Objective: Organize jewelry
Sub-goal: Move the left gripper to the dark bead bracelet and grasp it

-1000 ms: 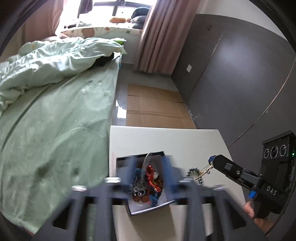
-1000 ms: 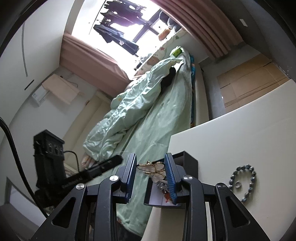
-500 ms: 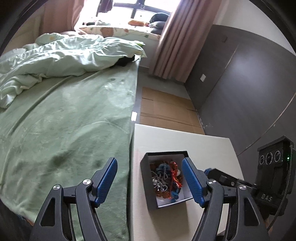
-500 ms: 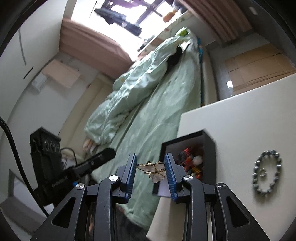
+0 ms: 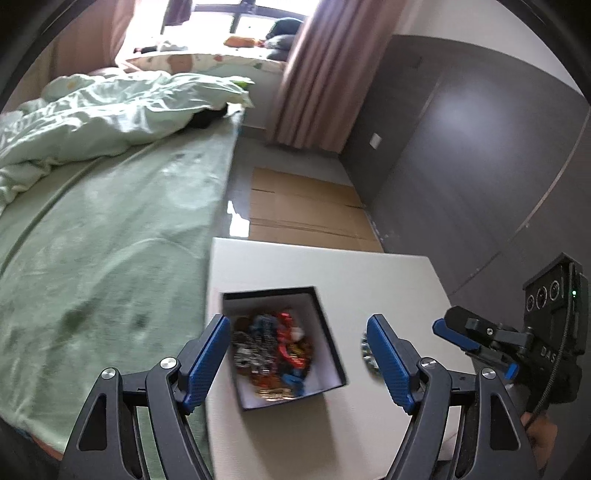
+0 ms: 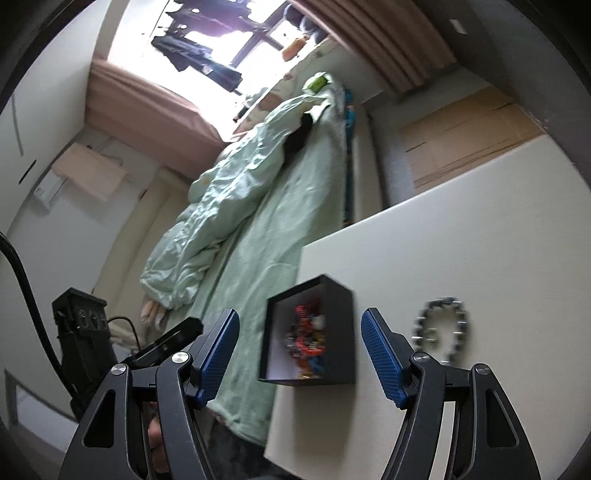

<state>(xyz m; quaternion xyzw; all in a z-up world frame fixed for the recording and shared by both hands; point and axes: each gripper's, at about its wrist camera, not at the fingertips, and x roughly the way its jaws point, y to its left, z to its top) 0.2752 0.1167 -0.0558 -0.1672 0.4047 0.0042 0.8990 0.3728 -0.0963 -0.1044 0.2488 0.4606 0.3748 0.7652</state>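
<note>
Both wrist views downward, sharing black box (image 5: 328,343)

White tabletop (image 5: 369,273), set just beside a bed. Near its bed-side edge, an open black box (image 5: 282,345) with white inner walls, heaped with mixed coloured jewelry (image 5: 271,347). Just beside the box, away from the bed, a silver beaded bracelet (image 6: 443,328) lying flat, a small ring (image 6: 421,338) inside its loop.

green bed (image 5: 110,229), pink curtains (image 5: 317,70), bright window (image 5: 236,22)

bed (image 5: 110,229) | duvet (image 5: 110,110) | curtain (image 5: 317,74) | floor cardboard (image 5: 306,210)
</note>
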